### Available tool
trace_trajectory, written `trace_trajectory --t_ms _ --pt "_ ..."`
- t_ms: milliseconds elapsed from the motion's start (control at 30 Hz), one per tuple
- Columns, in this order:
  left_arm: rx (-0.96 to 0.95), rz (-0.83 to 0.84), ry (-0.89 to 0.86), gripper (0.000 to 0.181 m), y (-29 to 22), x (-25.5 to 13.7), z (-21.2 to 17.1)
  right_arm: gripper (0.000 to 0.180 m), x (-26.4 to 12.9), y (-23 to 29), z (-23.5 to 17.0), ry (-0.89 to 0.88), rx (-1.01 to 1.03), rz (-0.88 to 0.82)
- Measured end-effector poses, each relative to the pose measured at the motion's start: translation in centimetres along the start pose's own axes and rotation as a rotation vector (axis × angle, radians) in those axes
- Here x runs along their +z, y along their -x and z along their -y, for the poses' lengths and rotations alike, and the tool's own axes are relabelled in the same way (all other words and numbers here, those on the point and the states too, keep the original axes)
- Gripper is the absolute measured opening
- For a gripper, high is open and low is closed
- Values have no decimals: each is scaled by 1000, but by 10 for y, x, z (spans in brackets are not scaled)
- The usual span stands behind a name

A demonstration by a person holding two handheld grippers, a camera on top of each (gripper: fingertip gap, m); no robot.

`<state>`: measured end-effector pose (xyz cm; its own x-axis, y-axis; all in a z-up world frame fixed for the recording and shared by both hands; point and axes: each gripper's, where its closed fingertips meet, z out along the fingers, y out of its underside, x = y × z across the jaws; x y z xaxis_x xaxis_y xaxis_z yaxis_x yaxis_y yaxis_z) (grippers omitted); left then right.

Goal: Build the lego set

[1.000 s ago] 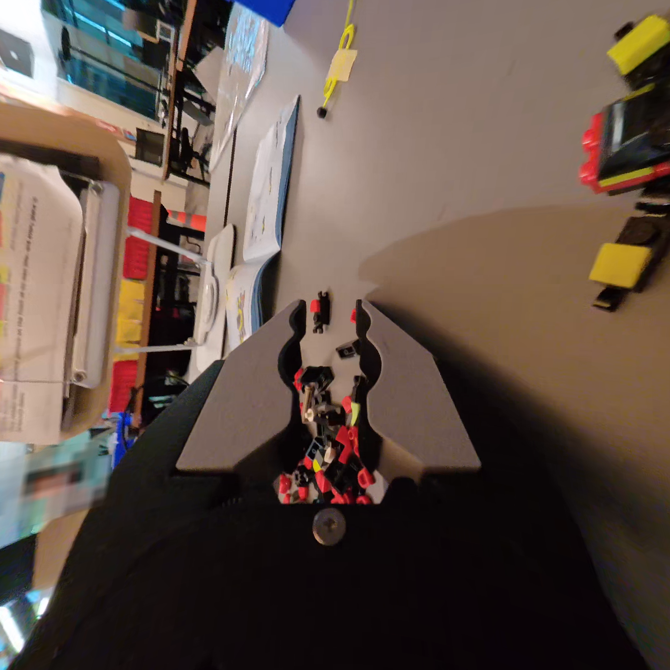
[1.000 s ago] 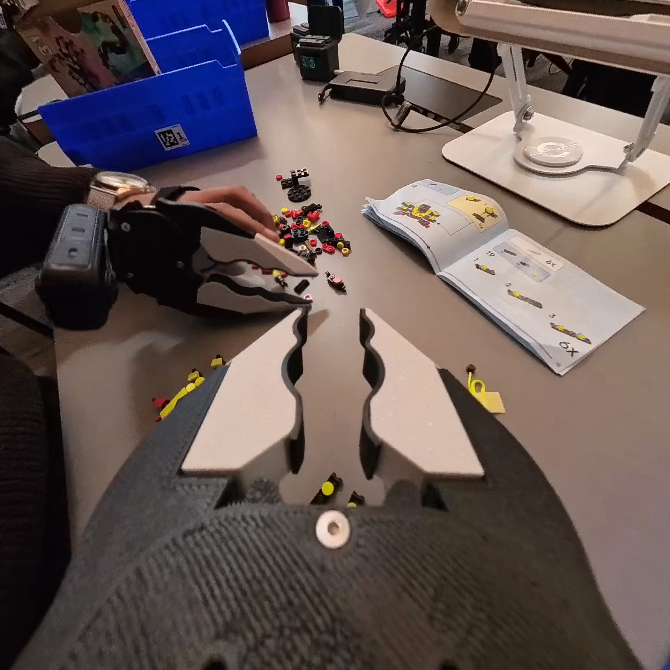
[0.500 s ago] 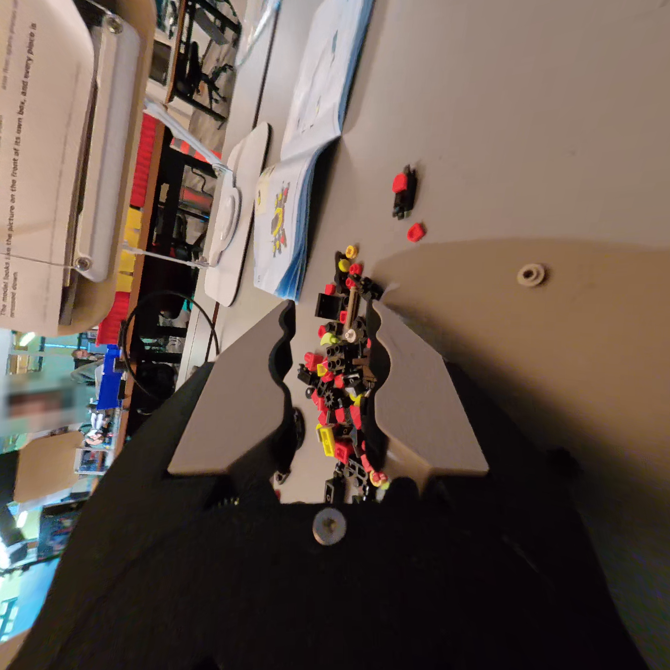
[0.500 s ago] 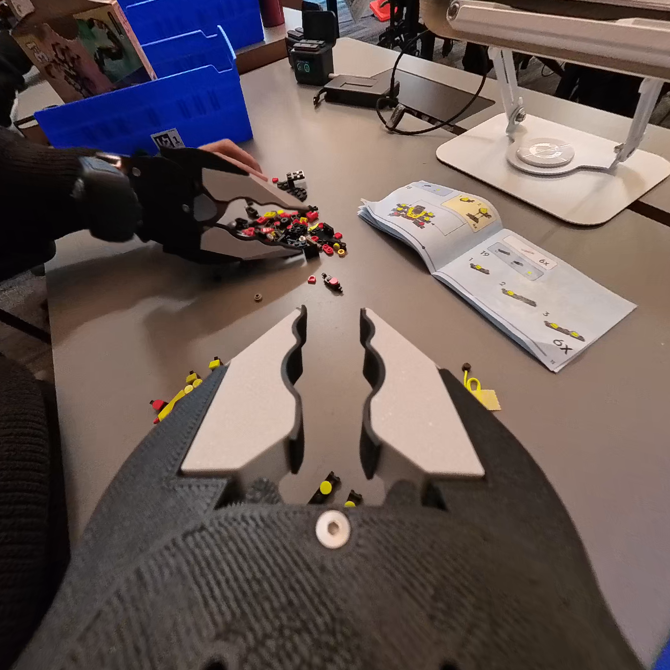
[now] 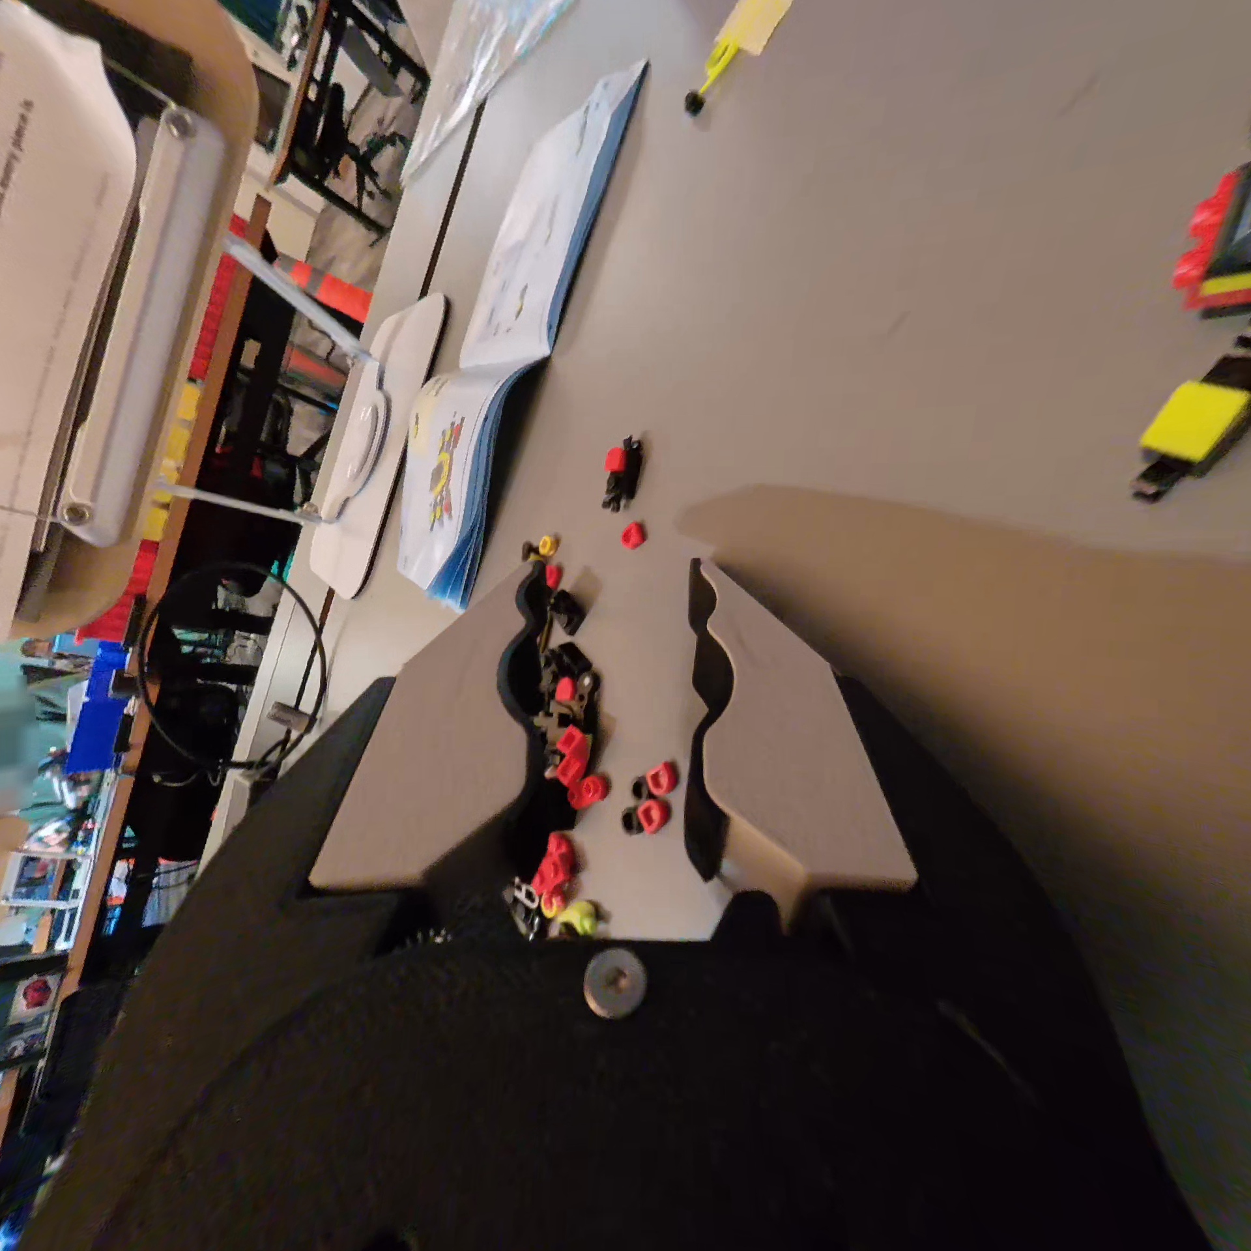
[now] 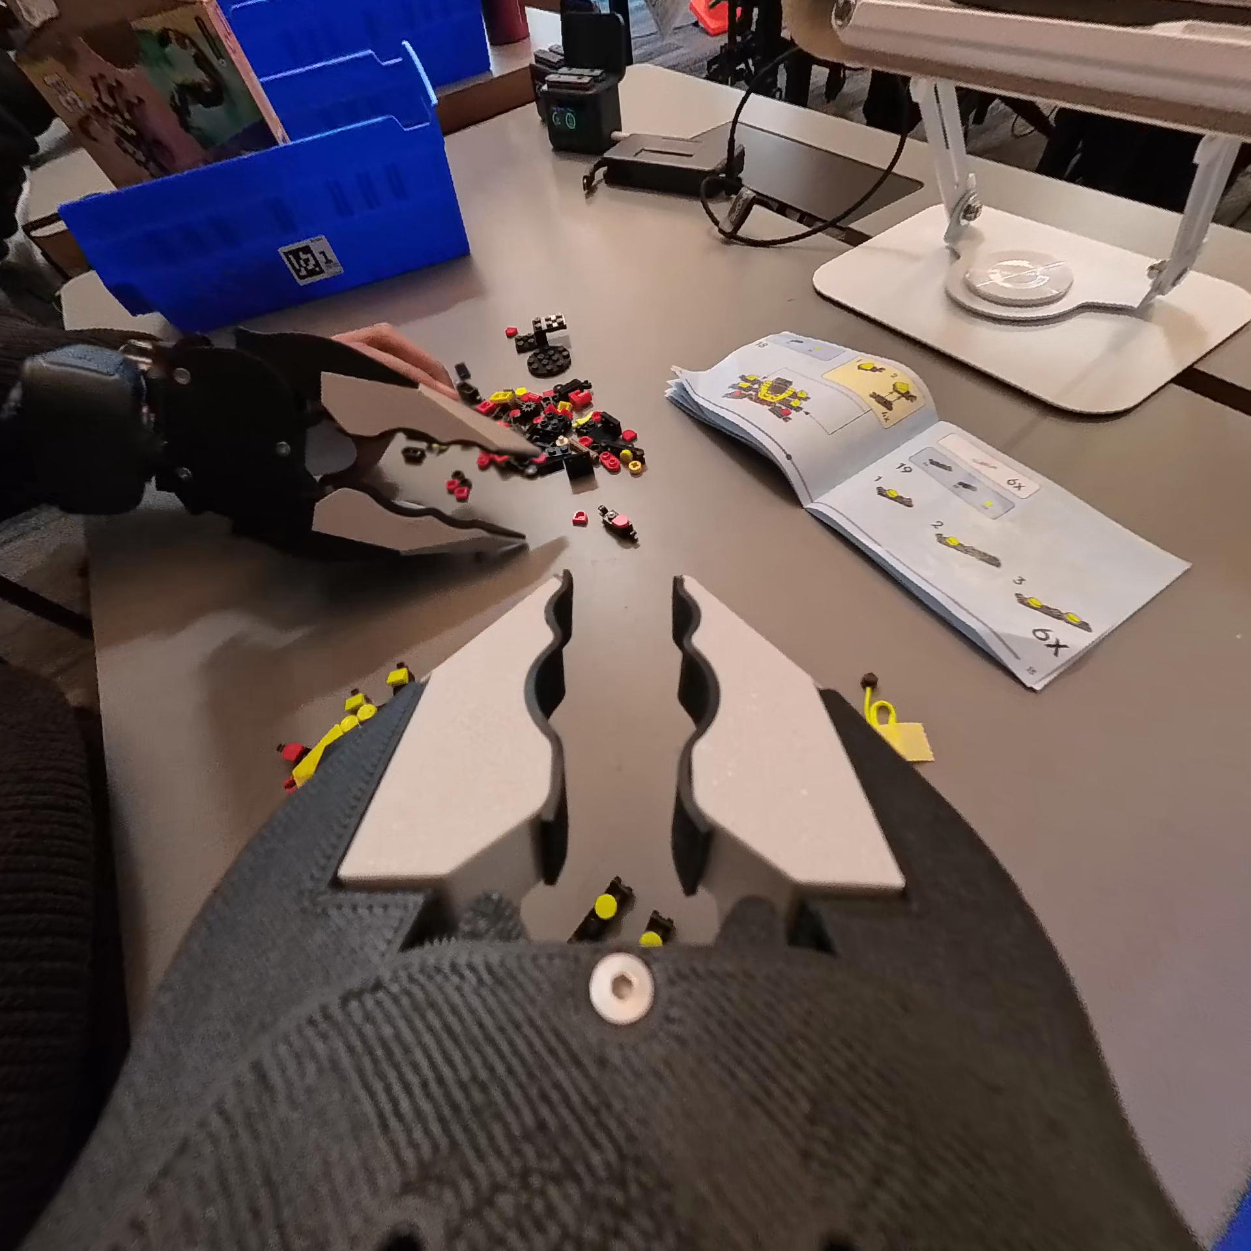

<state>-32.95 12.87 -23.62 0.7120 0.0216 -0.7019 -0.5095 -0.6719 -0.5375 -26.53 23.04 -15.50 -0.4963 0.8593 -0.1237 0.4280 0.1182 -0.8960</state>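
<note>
A pile of small red, black and yellow lego pieces [image 6: 562,426] lies mid-table. My left gripper [image 6: 528,493] lies on its side at the pile's left edge, jaws wide open and holding nothing. In the left wrist view, my left gripper [image 5: 616,568] has pile pieces [image 5: 572,744] along its left finger and two red pieces [image 5: 653,795] loose between the fingers. My right gripper [image 6: 621,579] is open and empty, low over the table. The partly built red, black and yellow model [image 5: 1218,237] sits at the right. An open instruction booklet [image 6: 914,487] lies right of the pile.
A blue bin [image 6: 271,223] and a lego box [image 6: 149,88] stand at the back left. A white stand base [image 6: 1015,284] and black devices with a cable [image 6: 677,162] are behind. A yellow tag [image 6: 893,731] and yellow pieces [image 6: 338,731] lie beside my right gripper. The tips of one gripper are about 15 cm away from the tips of the other.
My left gripper moved to the pile, then drew back to its left edge and opened much wider. Some red pieces now lie apart from the pile. My right gripper stayed put.
</note>
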Motion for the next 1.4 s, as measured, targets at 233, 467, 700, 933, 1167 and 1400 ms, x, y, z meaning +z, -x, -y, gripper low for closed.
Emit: trace_trajectory --t_ms 233,467,700,933,1167,1400 --pt "-47 48 35 45 19 -4 -20 28 0 0 -1 0 7 7" --pt "-466 102 101 42 65 -21 -45 28 -1 0 0 -3 6 3" --pt "-691 -32 271 35 43 -15 -81 28 3 4 -2 5 7 22" --pt "-690 -7 236 35 48 -16 -66 28 -1 5 1 -5 5 16" --pt "-808 -247 -38 50 9 -49 21 30 -18 4 -15 19 27 -39" --pt "-519 -591 -121 96 -90 -71 88 30 -41 16 -42 16 145 -49"
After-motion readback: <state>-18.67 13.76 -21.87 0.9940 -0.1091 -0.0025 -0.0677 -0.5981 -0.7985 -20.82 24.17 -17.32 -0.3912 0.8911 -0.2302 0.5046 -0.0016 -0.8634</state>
